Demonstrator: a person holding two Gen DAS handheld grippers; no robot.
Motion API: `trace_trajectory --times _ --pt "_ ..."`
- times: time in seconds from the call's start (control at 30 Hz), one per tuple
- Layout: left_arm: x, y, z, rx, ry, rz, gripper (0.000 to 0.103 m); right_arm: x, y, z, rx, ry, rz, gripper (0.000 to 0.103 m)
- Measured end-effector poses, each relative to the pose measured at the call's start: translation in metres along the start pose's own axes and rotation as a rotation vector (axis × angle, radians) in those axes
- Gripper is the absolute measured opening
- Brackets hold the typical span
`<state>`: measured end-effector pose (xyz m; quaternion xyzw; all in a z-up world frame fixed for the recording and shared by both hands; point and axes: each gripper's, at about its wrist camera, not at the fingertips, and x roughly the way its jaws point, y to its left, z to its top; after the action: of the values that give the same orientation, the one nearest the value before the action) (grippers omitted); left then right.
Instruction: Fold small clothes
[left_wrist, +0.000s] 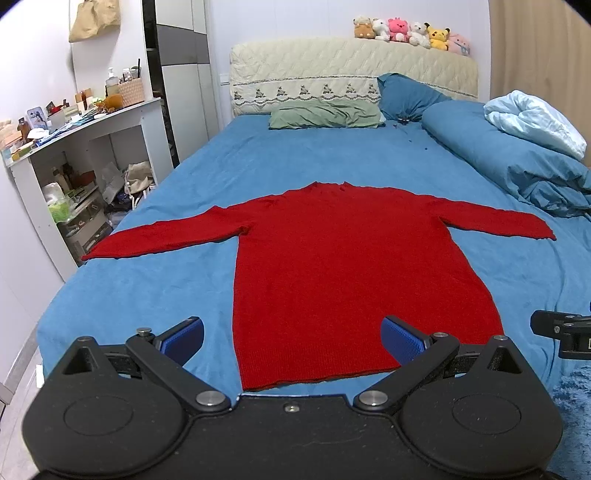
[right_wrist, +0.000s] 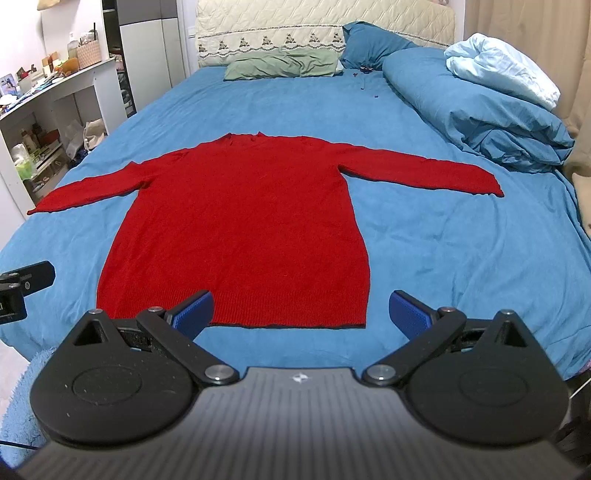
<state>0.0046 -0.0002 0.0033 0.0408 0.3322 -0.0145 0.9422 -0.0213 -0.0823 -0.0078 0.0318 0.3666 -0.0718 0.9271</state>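
A red long-sleeved knit sweater (left_wrist: 332, 266) lies flat on the blue bed sheet (left_wrist: 155, 288), sleeves spread out to both sides, hem toward me. It also shows in the right wrist view (right_wrist: 243, 229). My left gripper (left_wrist: 293, 339) is open and empty, held above the hem near its left half. My right gripper (right_wrist: 301, 310) is open and empty, above the hem's right corner. Part of the right gripper shows at the right edge of the left wrist view (left_wrist: 565, 332). Part of the left gripper shows at the left edge of the right wrist view (right_wrist: 22, 284).
A bundled blue duvet (left_wrist: 517, 158) with a pale blanket lies along the bed's right side. Green (left_wrist: 325, 114) and blue (left_wrist: 406, 96) pillows lie at the headboard, plush toys (left_wrist: 410, 33) on top. A cluttered white shelf unit (left_wrist: 85, 155) stands left of the bed.
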Motion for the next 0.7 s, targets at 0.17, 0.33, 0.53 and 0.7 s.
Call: trace_trajectory --times 0.17,0.33,0.53,0.7 --pt "0.0001 0.0022 0.0002 -0.008 0.0 -0.002 0.103 -0.0016 0.0003 0.0005 -0.001 0.001 0.0 0.103" --pt "0.0001 0.0024 -0.0003 -0.009 -0.001 -0.002 0.103 -0.0013 0.0007 0.0006 0.0 0.0 0.001 0.103" --pt "-0.0007 0.0005 -0.0011 -0.005 -0.001 -0.003 0.103 -0.0016 0.0009 0.001 -0.001 0.0 -0.004 0.103" --pt "-0.0008 0.0003 -0.0009 -0.005 -0.001 -0.004 0.103 -0.0009 0.0015 0.0011 0.0 0.003 -0.004 0.103"
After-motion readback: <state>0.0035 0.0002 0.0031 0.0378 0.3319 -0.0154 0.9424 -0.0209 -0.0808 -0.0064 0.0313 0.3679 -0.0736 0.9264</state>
